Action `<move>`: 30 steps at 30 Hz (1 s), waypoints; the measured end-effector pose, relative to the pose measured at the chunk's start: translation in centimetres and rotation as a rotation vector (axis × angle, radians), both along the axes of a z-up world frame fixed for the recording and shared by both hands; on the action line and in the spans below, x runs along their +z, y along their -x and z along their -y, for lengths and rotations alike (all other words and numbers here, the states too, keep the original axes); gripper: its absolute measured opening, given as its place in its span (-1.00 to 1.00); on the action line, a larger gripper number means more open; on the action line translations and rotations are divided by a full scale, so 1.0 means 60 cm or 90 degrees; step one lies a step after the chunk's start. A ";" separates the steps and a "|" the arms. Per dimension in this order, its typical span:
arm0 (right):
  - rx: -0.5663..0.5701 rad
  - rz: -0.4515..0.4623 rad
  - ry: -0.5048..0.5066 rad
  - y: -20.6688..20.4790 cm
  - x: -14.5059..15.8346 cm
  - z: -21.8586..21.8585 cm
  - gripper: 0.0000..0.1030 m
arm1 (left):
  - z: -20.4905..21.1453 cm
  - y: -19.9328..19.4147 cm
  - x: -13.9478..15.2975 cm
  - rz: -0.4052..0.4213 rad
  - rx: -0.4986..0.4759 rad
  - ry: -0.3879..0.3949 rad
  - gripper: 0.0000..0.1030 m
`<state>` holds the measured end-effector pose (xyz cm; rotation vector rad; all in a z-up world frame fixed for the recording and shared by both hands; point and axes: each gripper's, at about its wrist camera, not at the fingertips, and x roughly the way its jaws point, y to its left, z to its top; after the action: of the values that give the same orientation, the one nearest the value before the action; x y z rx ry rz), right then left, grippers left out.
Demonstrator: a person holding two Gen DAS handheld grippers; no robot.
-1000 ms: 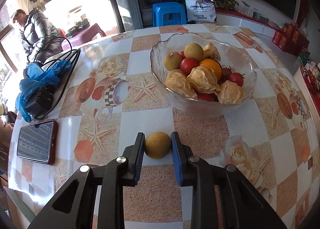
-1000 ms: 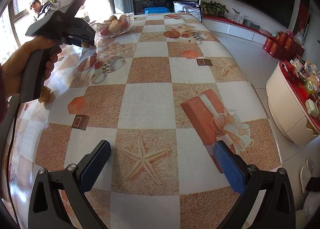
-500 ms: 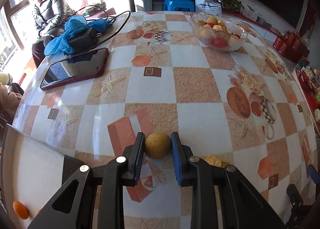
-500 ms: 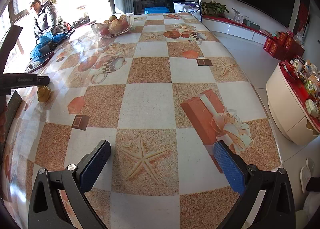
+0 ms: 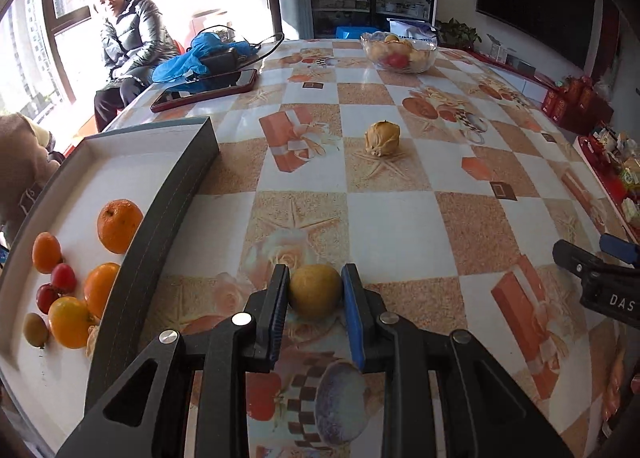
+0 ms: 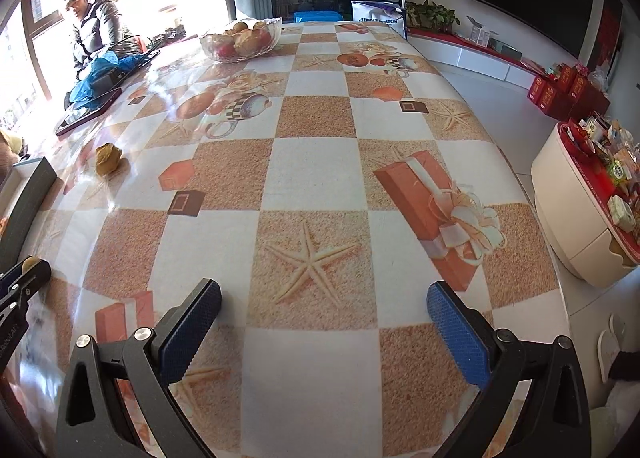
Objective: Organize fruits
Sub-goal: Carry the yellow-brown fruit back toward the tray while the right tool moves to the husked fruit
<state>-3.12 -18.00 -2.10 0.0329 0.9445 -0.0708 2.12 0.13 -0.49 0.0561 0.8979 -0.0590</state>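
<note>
At the left edge of the left wrist view sits the dark-walled tray (image 5: 176,193), holding oranges (image 5: 119,225) and small red fruits. Lower centre, the left gripper (image 5: 315,296) is clenched on a yellow-brown fruit (image 5: 315,290) above the table (image 5: 400,217) — a husked fruit (image 5: 383,138) lies beyond. The right gripper (image 6: 322,322) gapes wide, grasping nothing.

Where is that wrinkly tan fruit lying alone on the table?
In the left wrist view the wrinkly tan fruit sits mid-table on a starfish square, between the far glass bowl and the tray at left.
</note>
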 end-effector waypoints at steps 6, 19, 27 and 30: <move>0.018 0.003 0.000 0.016 -0.001 -0.016 1.00 | -0.007 -0.005 -0.001 0.001 -0.001 0.022 -0.43; 0.018 0.003 0.000 0.019 -0.002 -0.017 1.00 | -0.006 -0.002 -0.002 0.001 0.000 0.024 -0.43; 0.018 -0.003 0.000 0.017 0.000 -0.018 1.00 | -0.006 -0.003 -0.002 0.001 0.000 0.024 -0.43; 0.011 -0.033 -0.003 0.005 0.003 -0.021 1.00 | -0.007 -0.002 -0.002 0.000 0.000 0.028 -0.43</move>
<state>-3.42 -16.73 -1.93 0.0276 0.9960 -0.0528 2.26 0.53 -0.61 0.0153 0.8961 -0.0778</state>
